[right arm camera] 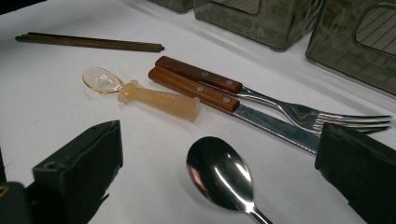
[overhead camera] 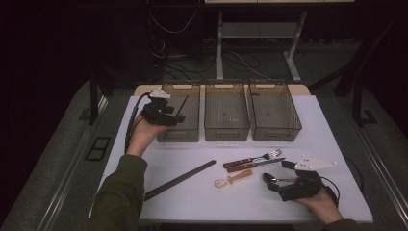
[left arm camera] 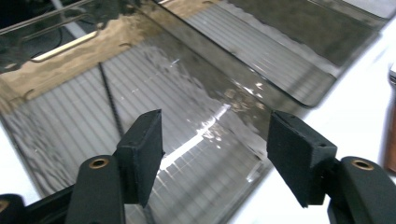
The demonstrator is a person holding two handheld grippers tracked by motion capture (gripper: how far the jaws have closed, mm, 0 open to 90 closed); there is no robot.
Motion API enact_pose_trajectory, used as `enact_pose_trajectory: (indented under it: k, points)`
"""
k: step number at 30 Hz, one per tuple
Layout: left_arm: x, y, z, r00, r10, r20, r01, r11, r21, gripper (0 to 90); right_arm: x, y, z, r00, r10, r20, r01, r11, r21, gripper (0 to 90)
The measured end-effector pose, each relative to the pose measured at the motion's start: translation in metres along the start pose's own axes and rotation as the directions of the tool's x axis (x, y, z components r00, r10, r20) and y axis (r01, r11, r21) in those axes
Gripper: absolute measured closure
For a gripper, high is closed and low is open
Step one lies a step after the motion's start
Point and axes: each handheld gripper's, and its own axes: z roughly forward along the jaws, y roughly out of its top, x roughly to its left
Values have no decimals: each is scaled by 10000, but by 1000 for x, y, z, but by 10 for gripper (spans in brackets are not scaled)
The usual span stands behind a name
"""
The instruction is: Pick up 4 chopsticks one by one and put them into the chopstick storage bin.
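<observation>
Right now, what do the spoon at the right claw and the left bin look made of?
Spoon: polished metal, likely steel; its bowl mirrors the light. Left bin: smoky see-through plastic, glossy, by the look; its ribbed floor shows through the walls and glare streaks it.

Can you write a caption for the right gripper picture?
Open black right gripper over a shiny metal spoon.

Two far bins, amber spoon
</observation>
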Motion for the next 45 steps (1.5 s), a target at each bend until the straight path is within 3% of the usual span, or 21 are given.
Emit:
enact_pose_trajectory:
  k: [7, 19, 30, 40, 45]
  points:
    - [-18, -14, -8, 9981, 382, 486, -375, 9992, -153, 312, 0, 0, 0, 10000, 20, -11, -20, 10000, -14, 11]
    - [-49, -46, -18, 9925, 893, 833, -842, 9945, -626, 264, -1, 0, 0, 10000, 27, 54, -27, 10000, 5, 11]
    - [-72, -84, -23, 9900, 1002, 993, -954, 9941, -513, 178, 0, 0, -1, 10000, 50, 20, -50, 10000, -3, 11]
    - [-83, -113, -30, 9879, 882, 1279, -843, 9958, -356, 175, 0, -1, -1, 10000, 26, 59, -26, 10000, -16, 11]
    - [-86, -125, -35, 9867, 766, 1436, -725, 9968, -338, 223, 1, 0, -1, 10000, 14, 68, -14, 10000, 14, 11]
